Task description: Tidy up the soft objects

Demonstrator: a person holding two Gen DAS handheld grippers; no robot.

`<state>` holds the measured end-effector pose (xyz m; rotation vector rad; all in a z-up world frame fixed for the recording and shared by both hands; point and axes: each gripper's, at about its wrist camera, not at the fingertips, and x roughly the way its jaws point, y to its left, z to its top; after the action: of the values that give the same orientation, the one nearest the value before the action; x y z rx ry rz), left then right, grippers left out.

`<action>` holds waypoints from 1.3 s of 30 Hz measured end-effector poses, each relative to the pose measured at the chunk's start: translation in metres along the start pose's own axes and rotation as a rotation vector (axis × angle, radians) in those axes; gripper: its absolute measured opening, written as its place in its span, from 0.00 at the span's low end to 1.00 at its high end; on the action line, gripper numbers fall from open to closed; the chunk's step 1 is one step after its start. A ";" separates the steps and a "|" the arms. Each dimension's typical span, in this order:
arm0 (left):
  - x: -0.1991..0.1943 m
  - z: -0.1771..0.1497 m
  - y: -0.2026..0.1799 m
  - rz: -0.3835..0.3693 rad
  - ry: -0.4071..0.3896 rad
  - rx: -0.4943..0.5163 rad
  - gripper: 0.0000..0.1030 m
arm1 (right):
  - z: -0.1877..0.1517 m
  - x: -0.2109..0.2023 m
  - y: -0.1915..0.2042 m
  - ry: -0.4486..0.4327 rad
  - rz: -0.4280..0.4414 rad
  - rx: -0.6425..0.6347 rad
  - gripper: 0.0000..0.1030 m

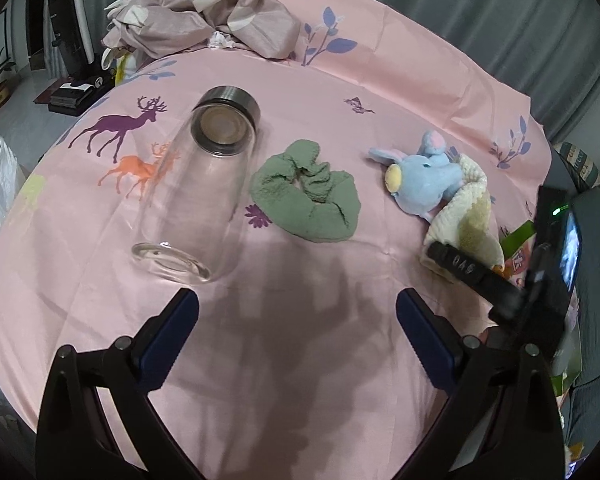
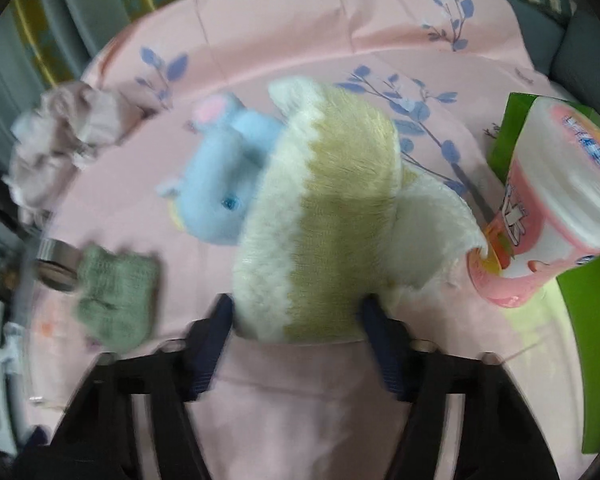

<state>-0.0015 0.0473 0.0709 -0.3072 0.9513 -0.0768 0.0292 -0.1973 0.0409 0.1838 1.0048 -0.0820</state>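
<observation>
Soft items on the pink printed bedsheet [image 1: 300,92]: cream-and-yellow fuzzy sock [image 2: 320,216], leaning against the blue plush toy [image 2: 220,188], pinched at its near end by the right gripper [image 2: 296,316], presumably for sorting; green scrunchie [image 1: 308,196] loose beyond the open, empty left gripper [image 1: 296,312].

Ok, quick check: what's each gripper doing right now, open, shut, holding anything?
Left gripper: open, empty, above the pink cloth.
Right gripper: shut on the cream-and-yellow fuzzy sock.
</observation>
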 end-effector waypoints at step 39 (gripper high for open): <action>0.001 0.005 0.017 -0.067 0.072 -0.098 0.96 | -0.041 -0.024 0.009 0.380 0.380 -0.091 0.08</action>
<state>0.0022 0.0643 0.0681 -0.4294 1.0184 -0.1032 -0.0164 -0.1808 0.0413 0.3110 1.3315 0.3571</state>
